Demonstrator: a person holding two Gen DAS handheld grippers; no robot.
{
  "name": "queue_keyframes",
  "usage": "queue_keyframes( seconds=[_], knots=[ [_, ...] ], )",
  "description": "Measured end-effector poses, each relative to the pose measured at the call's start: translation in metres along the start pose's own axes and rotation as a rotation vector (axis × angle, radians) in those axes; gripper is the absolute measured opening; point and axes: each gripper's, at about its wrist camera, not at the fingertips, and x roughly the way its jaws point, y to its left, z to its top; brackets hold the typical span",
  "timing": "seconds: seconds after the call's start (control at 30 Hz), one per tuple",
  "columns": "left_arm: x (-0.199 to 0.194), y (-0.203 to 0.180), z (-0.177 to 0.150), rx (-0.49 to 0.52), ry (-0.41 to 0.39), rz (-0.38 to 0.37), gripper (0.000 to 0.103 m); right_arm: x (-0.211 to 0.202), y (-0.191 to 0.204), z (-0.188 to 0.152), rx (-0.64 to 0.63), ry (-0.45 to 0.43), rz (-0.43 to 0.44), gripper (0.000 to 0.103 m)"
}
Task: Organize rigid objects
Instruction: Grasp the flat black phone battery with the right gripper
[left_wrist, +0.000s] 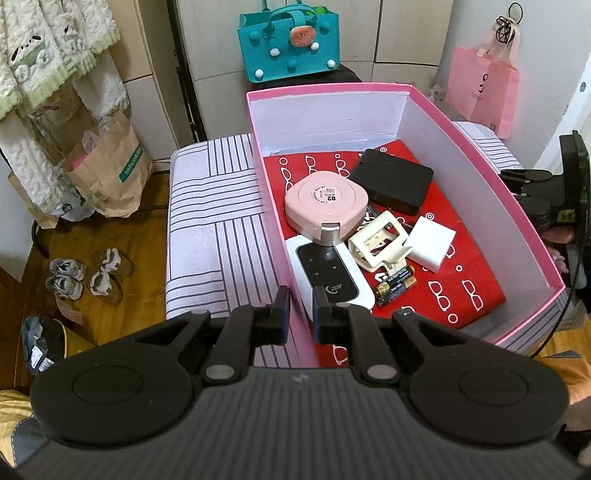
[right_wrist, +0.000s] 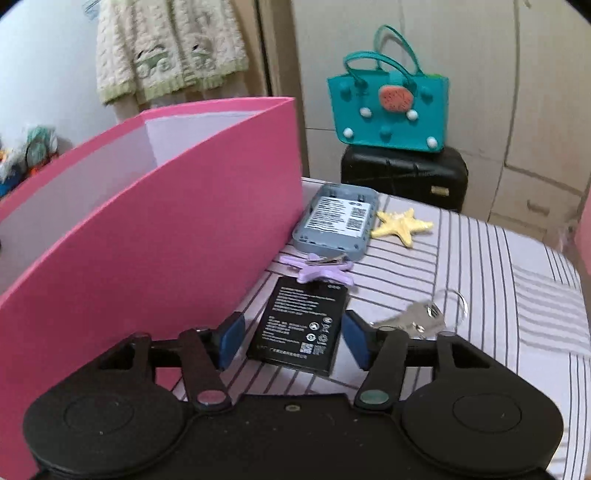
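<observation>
**Right jaws straddling battery beside pink box**

Right hand-held gripper (right_wrist: 293, 341): jaws spread wide, blue pads either side of flat black battery (right_wrist: 301, 325), not touching it. Battery flat on striped bed cover (right_wrist: 480, 280), label up, near end between the pads, far end pointing away toward purple star (right_wrist: 317, 267). Just beyond: grey device shell (right_wrist: 338, 219) (open back, white label showing) w/ metal clip at its near edge, then yellow starfish (right_wrist: 402, 225) to its right. Keys on a ring (right_wrist: 424, 317) just right of the right pad. Pink box (right_wrist: 177, 236) outer wall immediately left of battery.

Left hand-held gripper (left_wrist: 300, 314): jaws nearly together, nothing between them, hovering over near-left corner of pink box (left_wrist: 491, 162). Inside box, on red paper w/ glasses print: pink round case (left_wrist: 327, 205) atop white device (left_wrist: 328, 273), black flat box (left_wrist: 391, 181) at back, cream clip (left_wrist: 378, 243), white adapter (left_wrist: 432, 242), two AA cells (left_wrist: 397, 284) nearest. Right-hand unit visible at far right edge, outside box wall.
</observation>
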Motion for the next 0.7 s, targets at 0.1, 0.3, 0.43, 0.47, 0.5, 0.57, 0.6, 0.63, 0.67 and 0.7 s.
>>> queue_keyframes(
  seconds=[0.1,0.3,0.43,0.47,0.5,0.57,0.6,0.63,0.67,0.7],
  knots=[
    [0.001,0.0,0.0,-0.004,0.0,0.003,0.011,-0.003,0.006,-0.002,-0.048,-0.002,-0.011,0.057],
    [0.002,0.001,-0.001,-0.002,-0.004,0.003,0.011,-0.027,0.01,-0.013,-0.041,0.053,0.02,0.055],
    [0.001,0.0,-0.002,0.003,-0.014,0.006,0.011,-0.038,0.011,-0.019,-0.017,0.104,0.033,0.055],
    [0.001,0.0,-0.002,0.002,-0.016,0.006,0.011,-0.04,0.012,-0.02,-0.013,0.11,0.032,0.055],
    [0.001,0.0,-0.002,0.0,-0.018,0.004,0.011,-0.04,0.012,-0.021,-0.013,0.112,0.032,0.056],
    [0.001,0.001,-0.002,-0.006,-0.02,-0.001,0.011,-0.038,0.015,-0.021,-0.025,0.113,0.024,0.057],
    [0.001,0.002,-0.002,-0.008,-0.021,-0.001,0.011,-0.037,0.017,-0.02,-0.036,0.112,0.017,0.059],
    [0.001,0.002,-0.003,-0.009,-0.022,-0.002,0.011,-0.034,0.019,-0.02,-0.049,0.107,0.014,0.063],
    [0.001,0.002,-0.003,-0.01,-0.023,-0.003,0.011,-0.032,0.021,-0.02,-0.064,0.1,0.016,0.066],
    [0.001,0.002,-0.003,-0.012,-0.024,-0.004,0.011,-0.031,0.021,-0.02,-0.07,0.092,0.017,0.067]
  ],
)
